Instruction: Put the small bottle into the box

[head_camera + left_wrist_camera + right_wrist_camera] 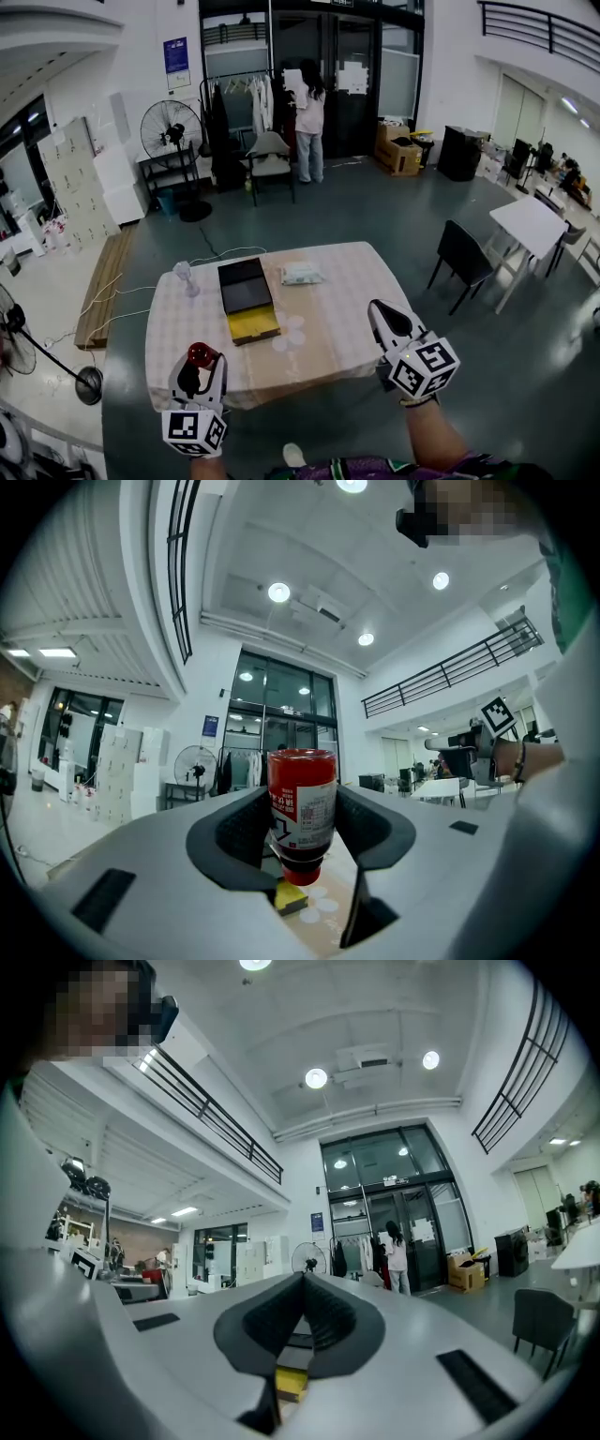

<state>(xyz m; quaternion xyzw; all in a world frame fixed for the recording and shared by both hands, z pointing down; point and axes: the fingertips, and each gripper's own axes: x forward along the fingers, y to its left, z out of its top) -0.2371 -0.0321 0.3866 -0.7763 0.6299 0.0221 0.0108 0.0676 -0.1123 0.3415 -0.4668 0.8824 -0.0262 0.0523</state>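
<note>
- Red plastic with a printed label: the small bottle (302,799) is clamped in my left claw (200,368), cap end down. It is out by the near left corner of the surface (347,281).
- It looks light and stiff, though the label is probably slick. My pads press on the wide body, which I judge the right hold, since the tapered neck would slide.
- My right claw (303,1309) is pressed together on nothing, off the near right corner.
- The box (253,325) lies open toward the near edge, yellow inside, with its black lid folded back toward the far edge.
- The way in from the near edge looks free. White discs (289,336) lie just beside the box's right wall, and a white packet (301,273) lies nearer the far edge.
- The box walls look low, so I would expect to lay the bottle down rather than stand it.
</note>
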